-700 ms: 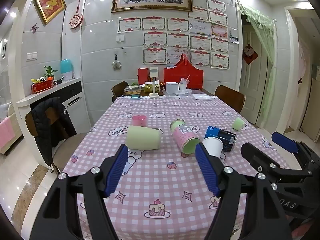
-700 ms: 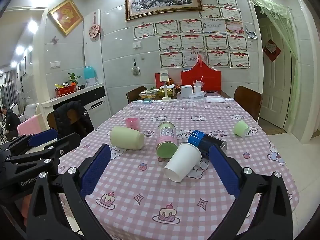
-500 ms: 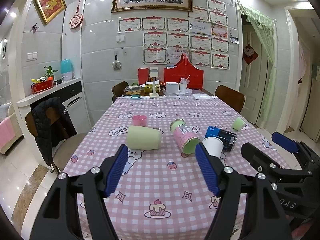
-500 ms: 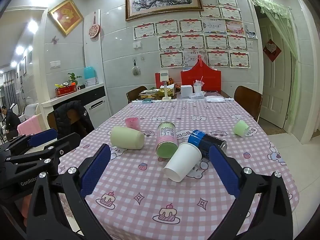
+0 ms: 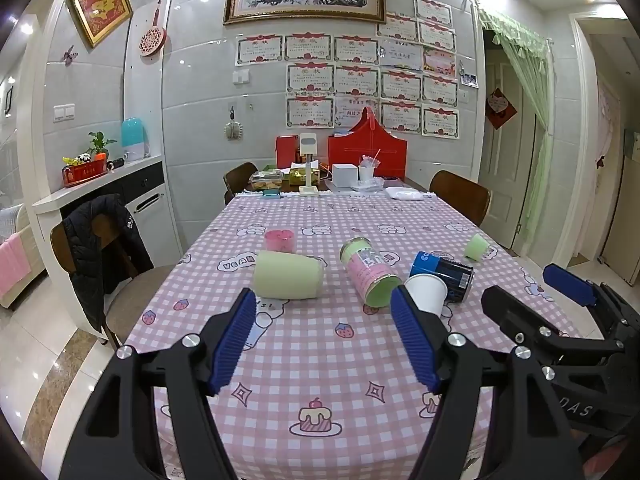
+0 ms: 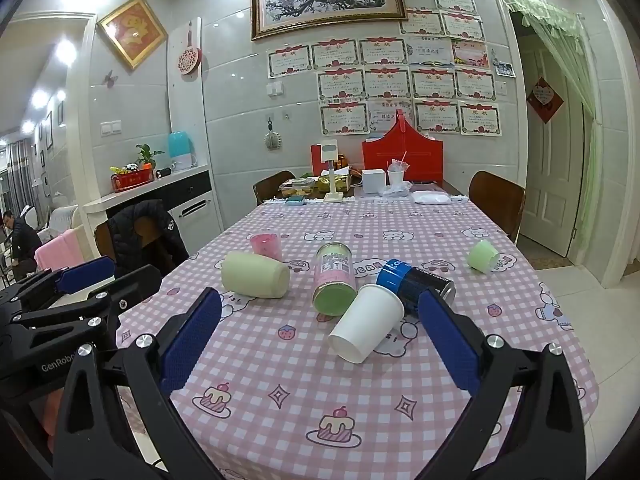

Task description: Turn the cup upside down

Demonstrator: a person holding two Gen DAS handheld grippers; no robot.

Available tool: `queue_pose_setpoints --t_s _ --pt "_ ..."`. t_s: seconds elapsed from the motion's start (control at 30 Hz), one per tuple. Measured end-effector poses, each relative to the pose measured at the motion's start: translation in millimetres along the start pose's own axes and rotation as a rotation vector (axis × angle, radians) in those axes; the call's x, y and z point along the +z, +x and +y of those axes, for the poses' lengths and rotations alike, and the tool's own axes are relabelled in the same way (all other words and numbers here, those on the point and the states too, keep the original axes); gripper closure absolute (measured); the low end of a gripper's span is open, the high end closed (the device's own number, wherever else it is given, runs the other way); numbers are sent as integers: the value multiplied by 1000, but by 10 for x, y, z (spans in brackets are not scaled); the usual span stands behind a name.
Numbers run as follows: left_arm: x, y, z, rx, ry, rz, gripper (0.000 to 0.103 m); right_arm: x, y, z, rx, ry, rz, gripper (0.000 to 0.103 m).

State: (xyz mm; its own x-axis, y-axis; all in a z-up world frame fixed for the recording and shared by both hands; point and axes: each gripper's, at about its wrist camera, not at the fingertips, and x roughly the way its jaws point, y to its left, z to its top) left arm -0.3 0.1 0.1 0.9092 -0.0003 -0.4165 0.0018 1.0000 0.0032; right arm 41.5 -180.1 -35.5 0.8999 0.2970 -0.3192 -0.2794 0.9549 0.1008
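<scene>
White paper cup (image 6: pixel 366 322) lies on its side on checked tablecloth (image 6: pixel 280 364), mouth toward camera, base touching blue can (image 6: pixel 416 280). Left to right around it: pale green cup (image 6: pixel 255 279), pink cup (image 6: pixel 266 246), pink canister (image 6: pixel 335 278), small green cup (image 6: pixel 483 256). Left gripper (image 5: pixel 322 338) and right gripper (image 6: pixel 320 344) both spread wide, holding nothing.

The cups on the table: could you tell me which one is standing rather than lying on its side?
The pink cup, just behind the pale green cup. The white paper cup and small green cup also lie tipped over.
</scene>
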Motion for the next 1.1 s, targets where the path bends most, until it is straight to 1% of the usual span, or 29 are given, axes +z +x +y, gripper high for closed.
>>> queue_pose_setpoints --t_s 0.37,0.6,1.1 --pt "1 -3 1 2 -2 3 34 7 91 6 7 3 6 8" --pt "-4 13 49 3 0 4 34 -55 101 12 15 7 10 8" --pt "3 9 63 4 1 4 34 -43 98 24 16 7 13 8"
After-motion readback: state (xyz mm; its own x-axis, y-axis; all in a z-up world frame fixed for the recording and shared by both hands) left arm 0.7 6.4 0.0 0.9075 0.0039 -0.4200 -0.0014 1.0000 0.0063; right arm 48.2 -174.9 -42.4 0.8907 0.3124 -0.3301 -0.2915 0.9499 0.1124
